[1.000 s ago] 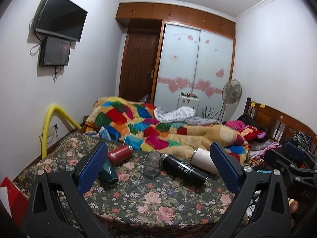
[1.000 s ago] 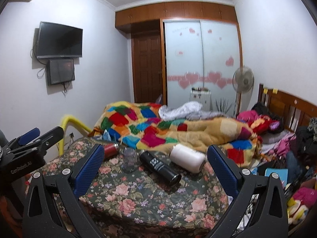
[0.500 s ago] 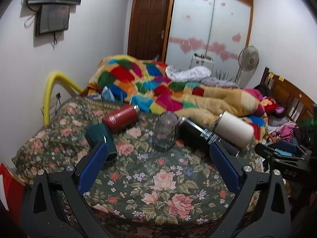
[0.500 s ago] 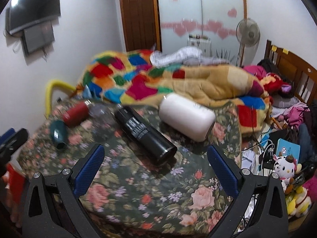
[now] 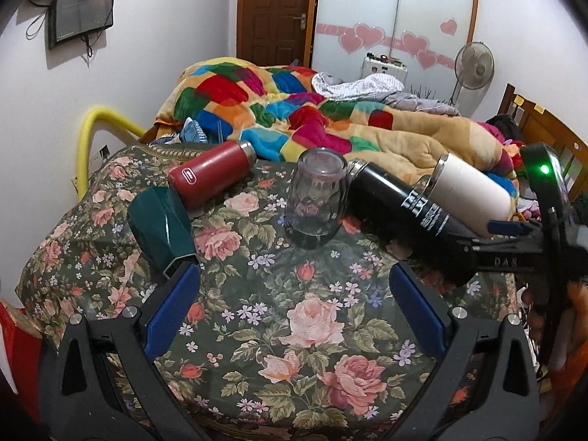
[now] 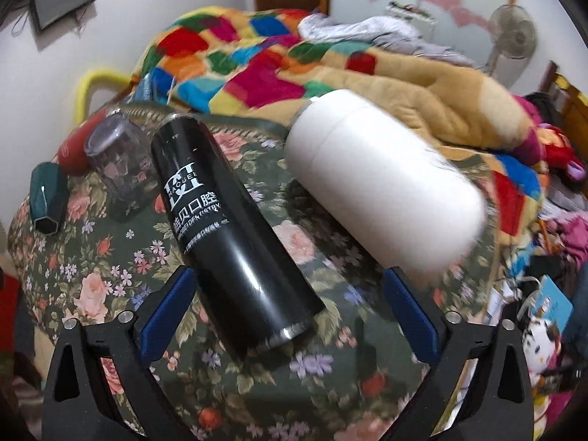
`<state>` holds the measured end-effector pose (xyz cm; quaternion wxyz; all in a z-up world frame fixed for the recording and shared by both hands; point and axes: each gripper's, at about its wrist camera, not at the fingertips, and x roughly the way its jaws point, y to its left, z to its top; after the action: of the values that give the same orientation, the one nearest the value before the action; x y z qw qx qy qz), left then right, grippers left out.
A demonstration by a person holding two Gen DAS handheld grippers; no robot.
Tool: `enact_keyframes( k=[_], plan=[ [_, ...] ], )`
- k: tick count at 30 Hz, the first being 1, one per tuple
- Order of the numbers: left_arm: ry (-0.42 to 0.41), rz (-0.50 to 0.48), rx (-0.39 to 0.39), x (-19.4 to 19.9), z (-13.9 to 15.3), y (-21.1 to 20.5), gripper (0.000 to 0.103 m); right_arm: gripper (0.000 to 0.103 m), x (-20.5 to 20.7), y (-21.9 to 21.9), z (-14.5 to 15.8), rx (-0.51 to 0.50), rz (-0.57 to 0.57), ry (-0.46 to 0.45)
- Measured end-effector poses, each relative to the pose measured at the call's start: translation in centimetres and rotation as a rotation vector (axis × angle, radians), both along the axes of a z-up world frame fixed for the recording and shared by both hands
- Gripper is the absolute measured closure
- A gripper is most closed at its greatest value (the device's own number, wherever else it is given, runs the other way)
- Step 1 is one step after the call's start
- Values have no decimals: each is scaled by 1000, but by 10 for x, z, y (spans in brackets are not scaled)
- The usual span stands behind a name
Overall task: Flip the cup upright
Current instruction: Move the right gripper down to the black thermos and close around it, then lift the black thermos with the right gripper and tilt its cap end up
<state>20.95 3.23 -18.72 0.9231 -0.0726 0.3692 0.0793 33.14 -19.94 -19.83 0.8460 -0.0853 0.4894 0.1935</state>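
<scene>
The left gripper (image 5: 294, 294) has its blue-padded fingers (image 5: 172, 305) spread wide and holding nothing, poised over the dark green floral bedspread (image 5: 312, 330). The right gripper (image 6: 286, 297) is likewise spread wide and empty; the bottom end of the glossy black cylindrical flask with white lettering (image 6: 228, 228) lies between its fingers (image 6: 411, 308), touching neither that I can tell.

Ahead of the left gripper, across a bare stretch of bedspread, stands the clear glass cup (image 5: 316, 198). It is mouth-down, base uppermost, its long axis near vertical with a slight lean. The black flask (image 5: 400, 209) lies on its side just right of the cup, its capped end close to or touching the glass; it runs diagonally back-left to front-right. The white cylindrical flask (image 6: 382, 191) lies beyond it, roughly parallel. Left of the cup there is a gap, then the red metal flask (image 5: 209, 176) and the dark green faceted cup (image 5: 161, 228), both on their sides.

The bedspread falls away at the near and left edges; the patchwork quilt (image 5: 294, 110) is heaped behind the row
</scene>
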Motion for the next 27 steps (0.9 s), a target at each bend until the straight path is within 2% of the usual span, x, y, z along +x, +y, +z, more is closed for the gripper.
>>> enact_keyframes(
  k=[6,10,11,21,27],
  plan=[
    [15,7,-14,5,-6,3,0,10,15,18,-7,-18,107,60],
    [14,7,-12,7,-7,3,0,25,23,29,-18,-12,163,143],
    [13,7,-12,7,-7,3,0,25,27,32,-20,-25,170,155],
    [10,5,-15,5,-6,5,0,34,30,56,-34,-159,257,152],
    [-6,6,-7,-6,0,4,0,36,20,53,-31,-124,243,180]
  ],
)
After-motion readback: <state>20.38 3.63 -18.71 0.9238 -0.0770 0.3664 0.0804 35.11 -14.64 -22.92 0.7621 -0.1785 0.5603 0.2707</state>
